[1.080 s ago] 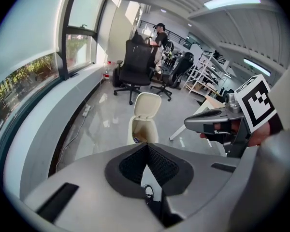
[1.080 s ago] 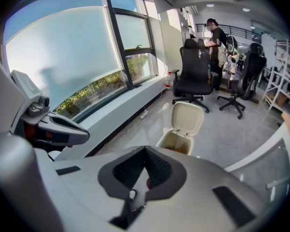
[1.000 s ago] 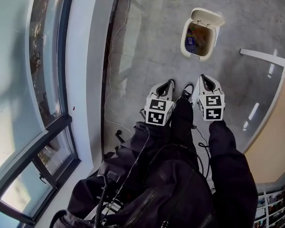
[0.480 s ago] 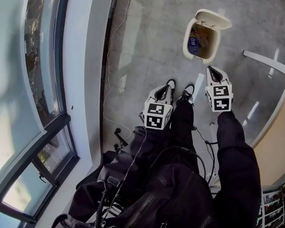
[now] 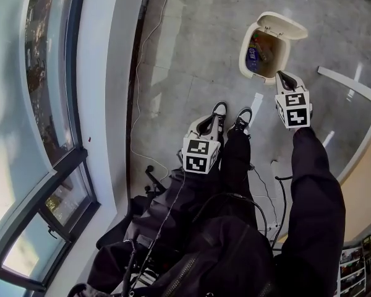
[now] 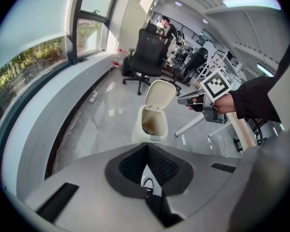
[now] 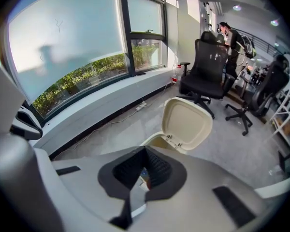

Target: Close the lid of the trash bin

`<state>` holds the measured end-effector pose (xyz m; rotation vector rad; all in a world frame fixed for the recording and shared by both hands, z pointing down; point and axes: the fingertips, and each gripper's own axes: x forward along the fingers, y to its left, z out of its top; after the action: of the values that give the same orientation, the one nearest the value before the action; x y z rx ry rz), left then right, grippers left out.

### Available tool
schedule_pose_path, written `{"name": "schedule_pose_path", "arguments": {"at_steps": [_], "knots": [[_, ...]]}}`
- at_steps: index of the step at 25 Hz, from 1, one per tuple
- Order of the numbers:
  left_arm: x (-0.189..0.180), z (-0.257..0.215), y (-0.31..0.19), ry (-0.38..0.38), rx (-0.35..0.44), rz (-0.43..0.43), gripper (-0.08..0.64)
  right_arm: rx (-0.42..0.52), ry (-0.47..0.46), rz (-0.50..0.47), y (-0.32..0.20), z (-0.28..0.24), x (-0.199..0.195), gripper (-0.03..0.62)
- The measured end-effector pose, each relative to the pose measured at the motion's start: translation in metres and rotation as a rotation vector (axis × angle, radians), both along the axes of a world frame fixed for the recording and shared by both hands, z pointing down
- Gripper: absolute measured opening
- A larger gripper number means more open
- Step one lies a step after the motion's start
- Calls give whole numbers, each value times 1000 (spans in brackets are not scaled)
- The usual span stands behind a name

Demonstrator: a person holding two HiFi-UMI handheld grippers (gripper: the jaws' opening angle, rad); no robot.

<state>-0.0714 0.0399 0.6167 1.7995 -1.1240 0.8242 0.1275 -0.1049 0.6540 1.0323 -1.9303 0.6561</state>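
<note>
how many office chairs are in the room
2. One chair stands just beyond the trash bin, near the window; the other chair is to its right, by the shelves. More may be hidden behind them.

Cream trash bin (image 5: 243, 47), grey floor (image 5: 191, 54), blk sleeve (image 5: 315, 184), blk chair (image 7: 210, 64).

I'm in an open-plan office: black swivel chairs (image 7: 208, 64) on castors, desk (image 5: 366, 166) on a white frame, ceiling light panels (image 6: 251, 1), polished grey floor (image 5: 198, 48). Long curved window (image 7: 67, 37) with trees outside, cable (image 5: 142, 73) along the wall to a socket strip (image 7: 141, 105). A person (image 7: 229, 33) stands at the far end among more chairs and white racks (image 7: 286, 112)
</note>
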Motion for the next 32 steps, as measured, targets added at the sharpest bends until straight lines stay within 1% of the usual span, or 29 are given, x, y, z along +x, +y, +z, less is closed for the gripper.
{"name": "schedule_pose_path", "arguments": {"at_steps": [8,12,15,23,28,32], "knots": [[-10,11,4,-1,-20,-29,3,11,27,-47,-27,12,3,3],[-15,15,7,-4,-29,-39,3,21,70,-80,-45,13,9,3],[-19,17,10,-6,-37,-52,3,34,82,-98,-61,12,13,5],[-16,25,17,2,-54,-63,2,57,79,-69,-99,9,26,5],[-21,27,20,-1,-56,-75,3,92,99,-86,-124,2,31,6],[-27,29,23,-8,-65,-87,3,118,126,-125,-145,-5,33,7]]}}
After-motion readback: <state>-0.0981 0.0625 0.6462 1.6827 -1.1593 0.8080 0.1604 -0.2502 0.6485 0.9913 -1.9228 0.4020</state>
